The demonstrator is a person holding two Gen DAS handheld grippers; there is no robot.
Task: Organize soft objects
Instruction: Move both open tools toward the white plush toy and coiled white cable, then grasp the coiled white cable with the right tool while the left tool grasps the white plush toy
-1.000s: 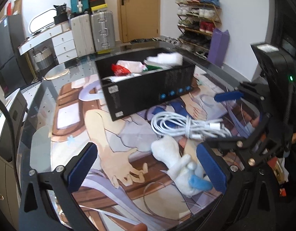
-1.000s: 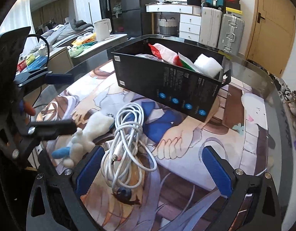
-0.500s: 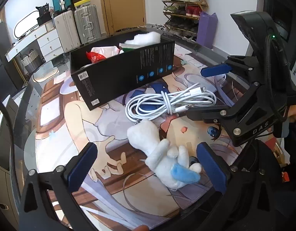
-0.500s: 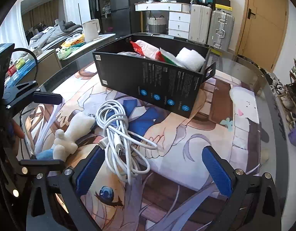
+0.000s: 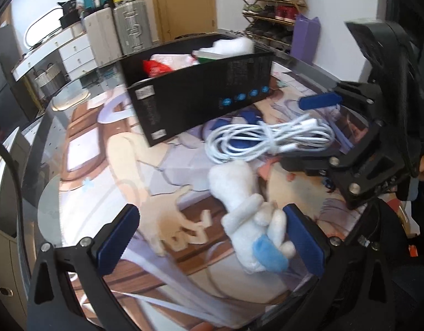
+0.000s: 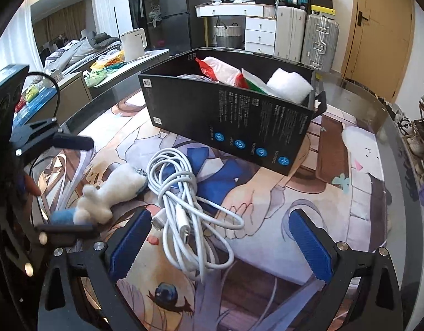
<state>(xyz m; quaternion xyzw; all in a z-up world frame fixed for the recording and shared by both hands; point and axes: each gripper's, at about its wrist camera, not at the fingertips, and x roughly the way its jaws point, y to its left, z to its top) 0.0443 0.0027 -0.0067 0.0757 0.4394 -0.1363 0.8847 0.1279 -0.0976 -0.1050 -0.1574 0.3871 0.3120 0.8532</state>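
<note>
A white plush toy with a blue end [image 5: 247, 215] lies on the printed mat, close to my left gripper's right finger; it also shows in the right wrist view [image 6: 107, 195]. My left gripper [image 5: 209, 245] is open and empty, low over the mat. A coiled white cable [image 6: 184, 201] lies between my right gripper's fingers and also shows in the left wrist view [image 5: 270, 138]. My right gripper [image 6: 220, 245] is open and empty. A black box [image 6: 228, 127] behind holds soft packets and a white bundle [image 6: 289, 85].
The printed mat [image 6: 358, 182] covers a round glass table whose edge [image 6: 399, 149] curves at the right. Suitcases [image 6: 319, 38], white drawers, a shoe rack [image 5: 270, 5] and a kettle stand in the room beyond.
My left gripper has moved closer to the plush toy, which now sits larger by its right finger. My right gripper has moved forward over the cable.
</note>
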